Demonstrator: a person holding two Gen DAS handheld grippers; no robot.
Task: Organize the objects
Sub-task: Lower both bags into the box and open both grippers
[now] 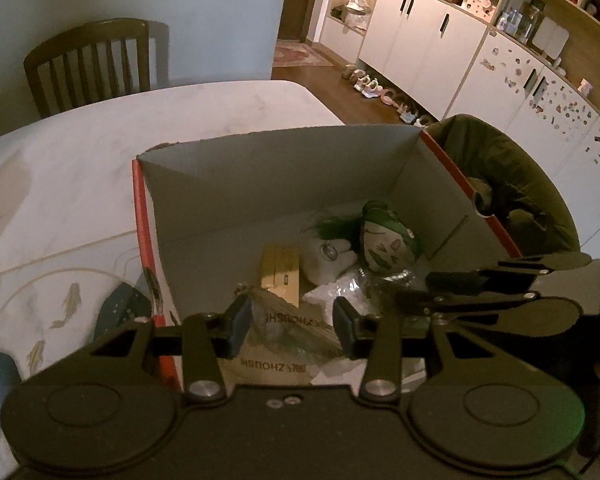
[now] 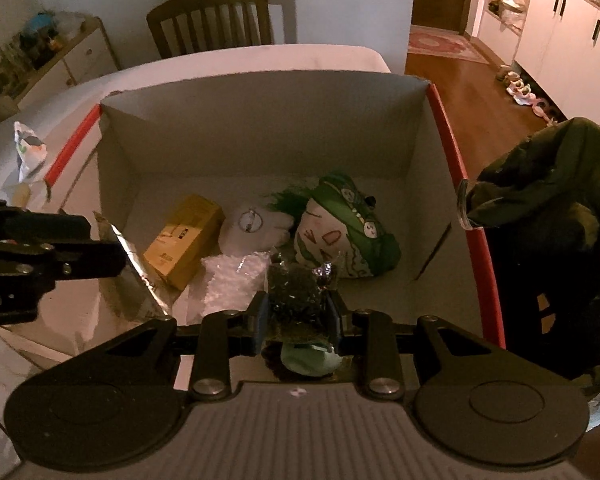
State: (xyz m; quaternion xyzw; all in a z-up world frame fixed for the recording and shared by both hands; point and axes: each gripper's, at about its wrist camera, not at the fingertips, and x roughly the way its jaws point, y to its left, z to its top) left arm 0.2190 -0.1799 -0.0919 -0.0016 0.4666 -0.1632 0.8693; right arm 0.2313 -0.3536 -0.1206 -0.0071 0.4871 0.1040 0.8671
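Cardboard box [image 2: 260, 136] stands open-topped on the white table [image 1: 100, 152]; right gripper [image 2: 296, 320] sits over its near edge, pads clamped on a dark clear-wrapped packet [image 2: 294, 300], long axis running away from the camera toward the box's far wall; left gripper [image 1: 290, 322] hangs over the box's near left corner, jaws parted, grasping nothing; yellow carton [image 2: 184, 240] lies on the box floor, pointing to the far right; green-haired doll [image 2: 344, 228] beside it.

Box [image 2: 260, 136]: grey inside, red edges. Doll [image 2: 348, 232]: white face, green hair. Carton [image 2: 184, 240]: yellow. Bench [image 1: 80, 168]: white marbled, gold fish pattern.
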